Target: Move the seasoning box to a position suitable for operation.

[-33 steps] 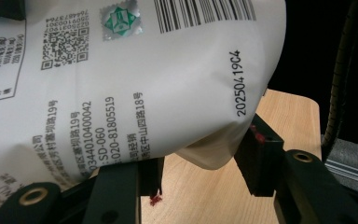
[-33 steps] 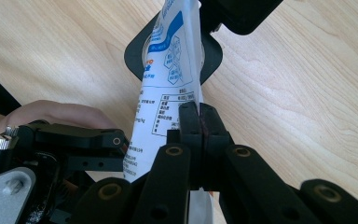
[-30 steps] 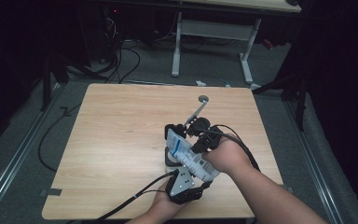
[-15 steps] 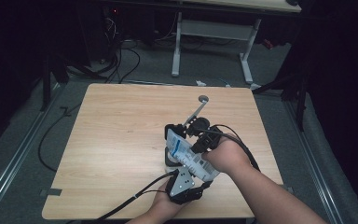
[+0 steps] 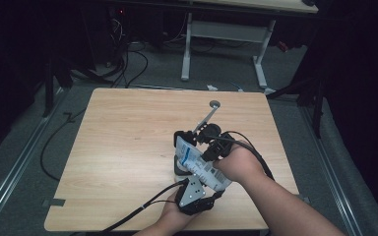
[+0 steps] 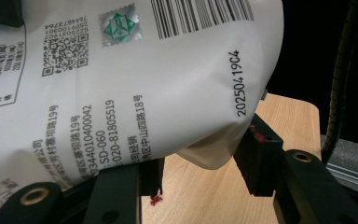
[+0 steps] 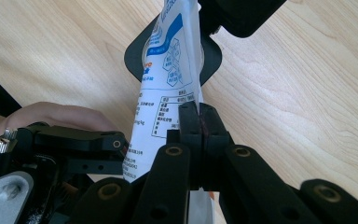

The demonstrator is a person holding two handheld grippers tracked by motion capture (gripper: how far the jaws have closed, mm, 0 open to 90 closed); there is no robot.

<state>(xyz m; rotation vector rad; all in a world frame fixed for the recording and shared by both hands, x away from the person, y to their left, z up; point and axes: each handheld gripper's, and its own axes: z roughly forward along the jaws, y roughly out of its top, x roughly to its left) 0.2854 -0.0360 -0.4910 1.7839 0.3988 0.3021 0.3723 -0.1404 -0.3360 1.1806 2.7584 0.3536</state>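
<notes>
While our left gripper point(image 5: 193, 194) clamps the plump lower end of the white printed pouch point(image 5: 199, 164) near the tabletop's point(image 5: 123, 142) front edge, the pouch slants up off the wood, and our right gripper point(image 7: 199, 122) pinches its flat edge between fully closed jaws, toward the right side.

Light falls from above onto the table point(image 5: 128, 147), leaving the surrounding room dark. The high view is soft and grainy. Both gripper views are sharp, evenly lit.
</notes>
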